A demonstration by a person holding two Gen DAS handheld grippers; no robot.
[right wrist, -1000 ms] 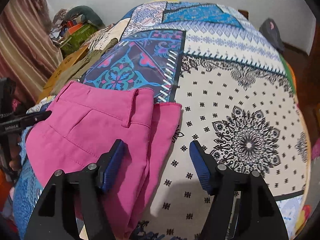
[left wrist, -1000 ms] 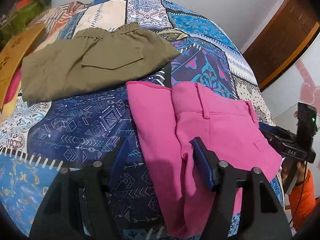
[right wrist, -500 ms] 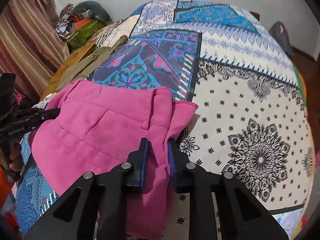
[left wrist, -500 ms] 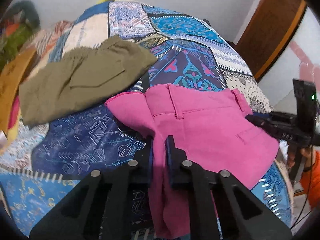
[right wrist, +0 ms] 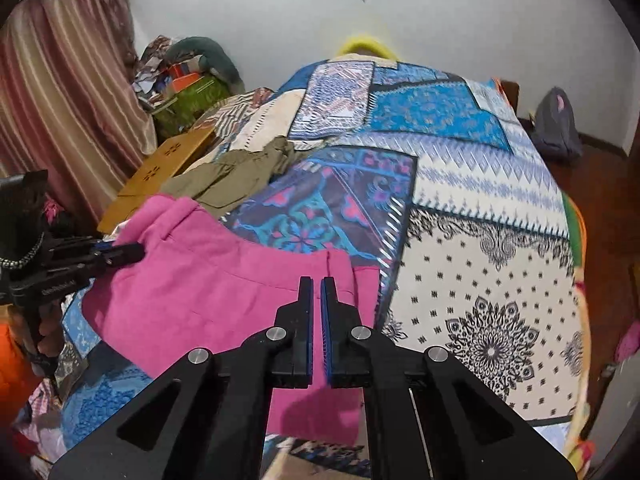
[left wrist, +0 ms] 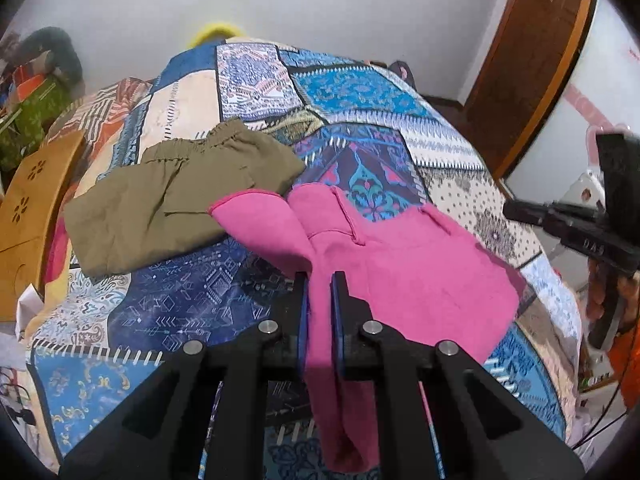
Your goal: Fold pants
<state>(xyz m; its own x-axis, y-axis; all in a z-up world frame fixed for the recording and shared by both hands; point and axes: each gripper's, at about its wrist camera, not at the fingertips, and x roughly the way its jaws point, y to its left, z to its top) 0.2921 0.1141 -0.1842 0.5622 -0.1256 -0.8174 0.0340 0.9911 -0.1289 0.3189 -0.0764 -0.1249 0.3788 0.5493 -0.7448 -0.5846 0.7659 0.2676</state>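
Pink pants (left wrist: 420, 272) lie folded on the patchwork quilt (left wrist: 360, 92), near its front edge. My left gripper (left wrist: 320, 296) is shut on one end of them, and pink cloth hangs down between its blue pads. In the right wrist view my right gripper (right wrist: 316, 292) is shut on the other end of the pink pants (right wrist: 200, 292), whose cloth runs behind and under its fingers. The fabric is raised off the quilt and sags between the two grips. Each view shows the other tool: the right gripper (left wrist: 520, 212) at the right, the left gripper (right wrist: 132, 252) at the left.
Folded olive pants (left wrist: 160, 208) lie on the quilt behind the pink ones, also seen as olive pants (right wrist: 224, 184). A wooden board (left wrist: 28, 200) leans at the bed's left side. A brown door (left wrist: 540, 60) is on the right, a curtain (right wrist: 60, 100) on the left, a grey bag (right wrist: 556, 128) on the floor.
Both grippers went from wide open over the pink pants to shut on them. Both have since risen, pulling the gripped ends up off the quilt.
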